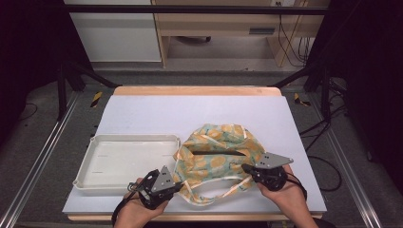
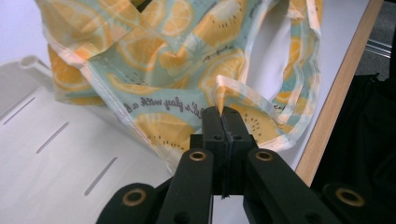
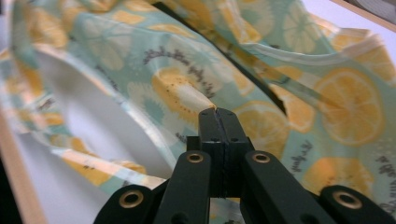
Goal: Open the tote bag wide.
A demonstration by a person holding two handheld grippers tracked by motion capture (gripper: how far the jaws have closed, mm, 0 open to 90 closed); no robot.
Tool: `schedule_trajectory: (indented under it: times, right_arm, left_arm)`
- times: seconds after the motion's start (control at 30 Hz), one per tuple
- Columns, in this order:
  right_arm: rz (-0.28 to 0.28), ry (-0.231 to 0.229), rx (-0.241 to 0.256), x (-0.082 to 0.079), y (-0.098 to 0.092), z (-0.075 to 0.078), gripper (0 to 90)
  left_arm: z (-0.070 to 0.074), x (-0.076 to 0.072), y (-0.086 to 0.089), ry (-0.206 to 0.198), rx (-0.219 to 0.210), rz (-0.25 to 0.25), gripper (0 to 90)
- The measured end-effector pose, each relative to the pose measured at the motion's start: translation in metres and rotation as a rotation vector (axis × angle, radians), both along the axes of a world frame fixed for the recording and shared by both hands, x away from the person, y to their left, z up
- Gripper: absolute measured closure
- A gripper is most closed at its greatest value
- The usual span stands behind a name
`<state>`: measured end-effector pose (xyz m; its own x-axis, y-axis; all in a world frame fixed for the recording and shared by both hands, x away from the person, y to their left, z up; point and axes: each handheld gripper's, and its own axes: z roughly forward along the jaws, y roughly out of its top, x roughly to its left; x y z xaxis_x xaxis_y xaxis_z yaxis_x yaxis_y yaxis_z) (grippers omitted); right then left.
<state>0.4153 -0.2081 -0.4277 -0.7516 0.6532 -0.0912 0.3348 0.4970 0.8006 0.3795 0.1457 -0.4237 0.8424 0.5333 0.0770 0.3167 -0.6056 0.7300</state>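
A fabric bag [image 1: 216, 152] printed with orange slices on pale green lies on the white table, its handles looping toward the front edge. My left gripper [image 1: 177, 186] is shut on the bag's left edge near a handle; the left gripper view has its jaws [image 2: 222, 112] pinching the cream trim of the bag [image 2: 187, 56]. My right gripper [image 1: 247, 168] is shut on the bag's right side, and in the right gripper view its jaws [image 3: 217, 112] pinch a fold of the bag [image 3: 289, 70]. A dark opening runs across the bag's middle.
An empty white tray [image 1: 126, 164] with slotted floor sits left of the bag, its right rim touching the cloth. The table's wooden front edge [image 2: 336, 93] runs close behind both hands. Bare white tabletop [image 1: 190, 109] lies beyond the bag.
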Motion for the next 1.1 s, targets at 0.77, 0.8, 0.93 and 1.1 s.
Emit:
schedule_trajectory:
  times: [0.77, 0.8, 0.93, 1.1]
  right_arm:
    - [0.046, -0.009, 0.03, -0.026, -0.007, -0.018, 90.0]
    - [0.048, -0.011, 0.031, -0.026, -0.008, -0.018, 90.0]
    - [0.055, -0.02, 0.024, -0.027, -0.007, -0.018, 90.0]
    - [0.061, -0.026, 0.017, -0.027, -0.004, -0.017, 90.0]
  left_arm:
    - [0.035, 0.059, -0.005, -0.113, -0.016, 0.117, 42.9]
    - [0.038, 0.066, -0.008, -0.127, -0.003, 0.12, 43.0]
    - [0.041, 0.09, -0.018, -0.116, -0.013, 0.122, 43.3]
    - [0.037, 0.115, -0.036, -0.075, 0.041, 0.092, 41.3]
